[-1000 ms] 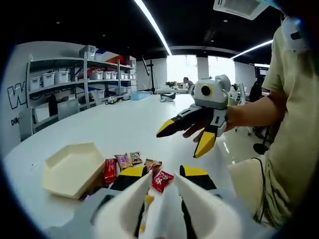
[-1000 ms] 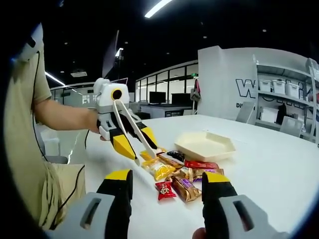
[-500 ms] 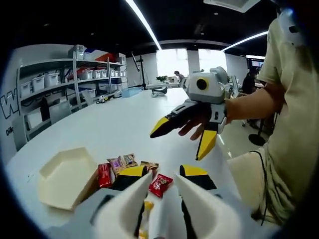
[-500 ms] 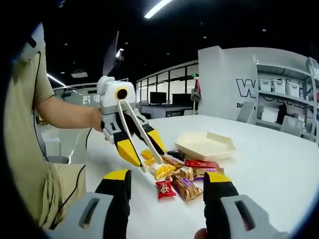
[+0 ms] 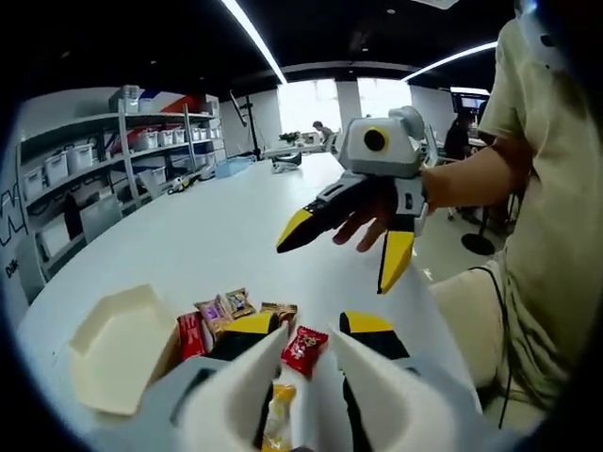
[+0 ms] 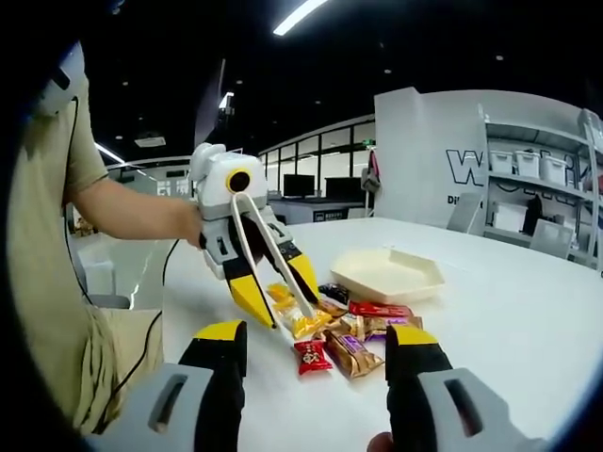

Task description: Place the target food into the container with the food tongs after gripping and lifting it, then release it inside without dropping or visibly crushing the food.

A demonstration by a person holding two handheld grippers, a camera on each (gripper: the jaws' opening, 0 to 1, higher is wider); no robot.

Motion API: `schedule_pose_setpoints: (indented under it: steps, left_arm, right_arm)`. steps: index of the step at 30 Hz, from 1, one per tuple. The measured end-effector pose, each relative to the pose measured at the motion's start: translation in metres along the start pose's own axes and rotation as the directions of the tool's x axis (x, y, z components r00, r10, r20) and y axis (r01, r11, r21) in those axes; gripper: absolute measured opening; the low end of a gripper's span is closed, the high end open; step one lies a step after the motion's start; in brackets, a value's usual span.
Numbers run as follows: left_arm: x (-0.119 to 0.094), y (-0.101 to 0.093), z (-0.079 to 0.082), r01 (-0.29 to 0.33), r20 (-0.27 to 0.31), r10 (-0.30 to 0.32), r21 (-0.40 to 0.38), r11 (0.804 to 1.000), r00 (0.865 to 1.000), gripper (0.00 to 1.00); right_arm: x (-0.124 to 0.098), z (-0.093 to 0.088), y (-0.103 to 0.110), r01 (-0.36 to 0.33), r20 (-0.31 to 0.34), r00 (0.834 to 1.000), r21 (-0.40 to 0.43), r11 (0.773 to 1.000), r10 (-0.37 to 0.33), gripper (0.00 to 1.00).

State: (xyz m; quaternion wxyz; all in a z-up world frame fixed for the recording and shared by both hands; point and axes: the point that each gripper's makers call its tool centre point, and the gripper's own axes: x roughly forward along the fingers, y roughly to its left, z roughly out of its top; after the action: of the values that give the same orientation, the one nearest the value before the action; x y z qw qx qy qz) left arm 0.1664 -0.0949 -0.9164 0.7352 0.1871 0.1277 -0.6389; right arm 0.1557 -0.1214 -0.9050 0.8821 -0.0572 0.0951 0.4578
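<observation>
Left gripper (image 6: 268, 301) holds white tongs (image 6: 273, 259), tips spread over the yellow snack (image 6: 303, 323) in the pile beside the tray (image 6: 388, 273). Prob light, crinkly, slippery wrapper; pinch mid-pack gently. Right gripper (image 6: 316, 353) wide, empty.

white table (image 5: 217, 235), grey shelving (image 5: 113, 160) with bins, ceiling light strips (image 5: 252, 38), bright windows (image 5: 306, 104)

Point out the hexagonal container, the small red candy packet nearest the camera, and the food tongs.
hexagonal container (image 6: 386, 275), right gripper view: on its inner floor.
small red candy packet (image 6: 311, 356), right gripper view: middle of the wrapper.
food tongs (image 6: 273, 256), right gripper view: partway down one white arm, held in the left hand-held gripper.
</observation>
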Motion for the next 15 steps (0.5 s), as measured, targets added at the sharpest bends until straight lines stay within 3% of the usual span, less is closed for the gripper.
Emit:
schedule_pose_setpoints:
  steps: [15]
  left_arm:
    - [0.012, -0.003, -0.011, 0.056, -0.069, -0.051, 0.063, 0.996, 0.996, 0.25]
  right_arm:
    - [-0.003, -0.002, 0.000, 0.003, -0.003, 1.000, 0.001, 1.000, -0.003, 0.58]
